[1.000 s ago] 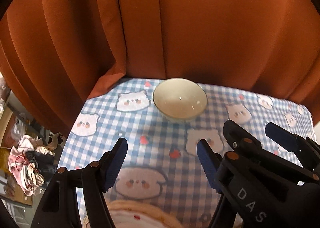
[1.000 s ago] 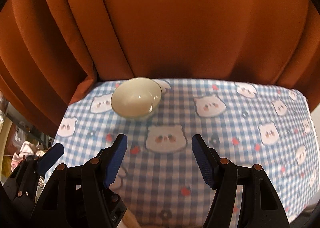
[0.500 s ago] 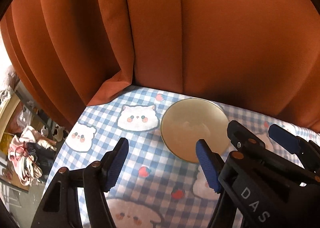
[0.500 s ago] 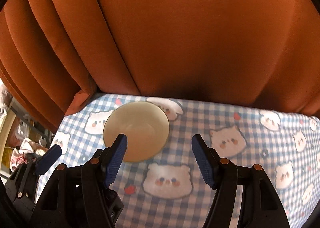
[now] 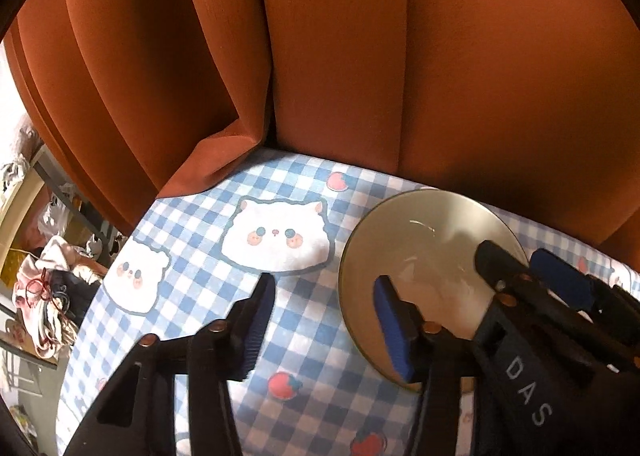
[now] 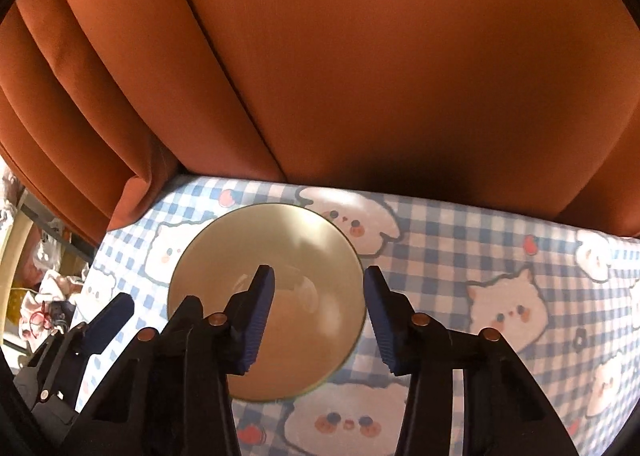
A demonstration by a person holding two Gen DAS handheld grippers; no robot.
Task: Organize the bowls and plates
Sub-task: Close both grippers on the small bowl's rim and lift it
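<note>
A: Where to look for the bowl?

B: Right under both tongs. Sits flat on the checked cloth, mouth up, nothing inside.

A: And the left tongs?

B: Partway open and closing. One blue pad down inside the bowl, the other out over the cloth. So the rim on that side between them, but not pinched yet.

A: The right tongs?

B: Same trick on the other side. Partway open, closing too. One pad inside, one just past the rim outside. Holding nothing so far.

A: Why both at once?

B: Probably to lift by two edges, so no tipping. Looks like the start of a pick-up, with the tidying hardly begun.

A: Why so far back?

B: Hard to say. Stands near the far edge of the cloth, just in front of the orange curtain.

A: Anything hard to see?

B: Plenty. No plates in sight, and no spot to stack things. Bottom of the bowl hidden behind the black arms of the tongs. Can't tell if the outer right pad touches the rim or only comes very close. No hands showing either. Off past the left tongs, a messy heap of things, too small and blurry to name.
</note>
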